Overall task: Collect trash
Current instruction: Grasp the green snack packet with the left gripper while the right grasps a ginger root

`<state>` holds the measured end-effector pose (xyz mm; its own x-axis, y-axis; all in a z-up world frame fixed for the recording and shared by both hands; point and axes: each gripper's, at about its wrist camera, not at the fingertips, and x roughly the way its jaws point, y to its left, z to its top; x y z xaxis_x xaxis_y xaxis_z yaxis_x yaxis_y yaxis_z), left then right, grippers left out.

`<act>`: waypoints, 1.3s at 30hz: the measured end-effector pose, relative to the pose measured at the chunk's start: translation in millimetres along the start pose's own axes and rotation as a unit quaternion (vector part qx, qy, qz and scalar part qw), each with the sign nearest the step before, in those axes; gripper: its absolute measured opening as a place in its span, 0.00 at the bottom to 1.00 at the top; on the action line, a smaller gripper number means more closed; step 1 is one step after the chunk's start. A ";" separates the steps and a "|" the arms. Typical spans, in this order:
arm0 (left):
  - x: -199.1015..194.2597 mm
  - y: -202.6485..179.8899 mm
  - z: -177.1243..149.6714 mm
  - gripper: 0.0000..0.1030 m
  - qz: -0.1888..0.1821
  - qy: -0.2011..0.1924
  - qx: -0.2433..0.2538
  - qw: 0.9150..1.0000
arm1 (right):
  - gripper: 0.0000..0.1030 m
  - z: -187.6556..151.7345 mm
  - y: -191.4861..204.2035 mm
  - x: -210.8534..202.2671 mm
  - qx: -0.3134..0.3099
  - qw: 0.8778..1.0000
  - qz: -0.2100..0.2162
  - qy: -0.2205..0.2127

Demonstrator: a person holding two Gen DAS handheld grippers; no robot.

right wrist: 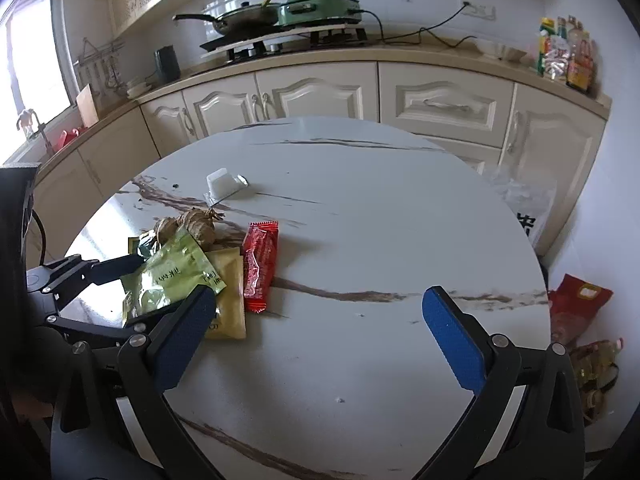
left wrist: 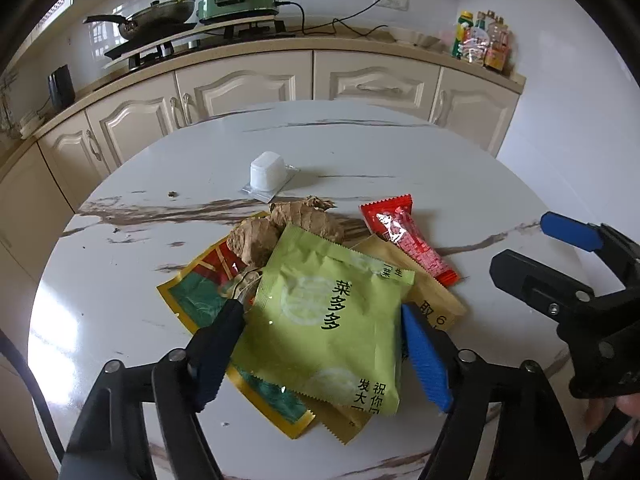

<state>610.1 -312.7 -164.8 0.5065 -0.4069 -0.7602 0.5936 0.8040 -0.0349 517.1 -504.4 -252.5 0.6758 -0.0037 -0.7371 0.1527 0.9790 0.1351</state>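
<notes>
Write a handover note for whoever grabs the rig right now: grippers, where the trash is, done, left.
Left gripper: open, jaws straddling the green packet that tops the pile; pads not visibly pressing.
Right gripper: open, empty, over bare table to the right of the pile.
Pile: green packet over a teal-and-gold wrapper and a tan sachet, ginger pieces behind, red wrapper beside. White plastic cup sits apart, further back.
Done: nothing visibly collected.
Left: everything.

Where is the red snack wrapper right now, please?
In both views the red snack wrapper lies on the marble table, at the pile's right edge, overlapping the tan packet.
</notes>
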 end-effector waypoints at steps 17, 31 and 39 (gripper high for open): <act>-45.5 58.8 -19.5 0.14 -0.031 -0.023 -0.075 0.996 | 1.00 28.5 25.5 35.9 -0.032 0.998 0.019 0.042; -107.5 81.1 -38.7 0.14 -0.002 -0.046 -0.067 0.997 | 0.97 52.1 105.5 81.2 -0.120 0.988 0.059 0.075; -125.3 100.3 -49.2 0.14 -0.006 -0.047 -0.079 0.996 | 0.58 46.6 106.1 101.5 -0.108 0.986 0.083 0.099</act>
<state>575.5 -159.7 -105.0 0.5616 -0.4494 -0.6948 0.4973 0.8544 -0.1507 635.5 -410.4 -282.1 0.5218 0.1796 -0.8340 -0.1205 0.9833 0.1363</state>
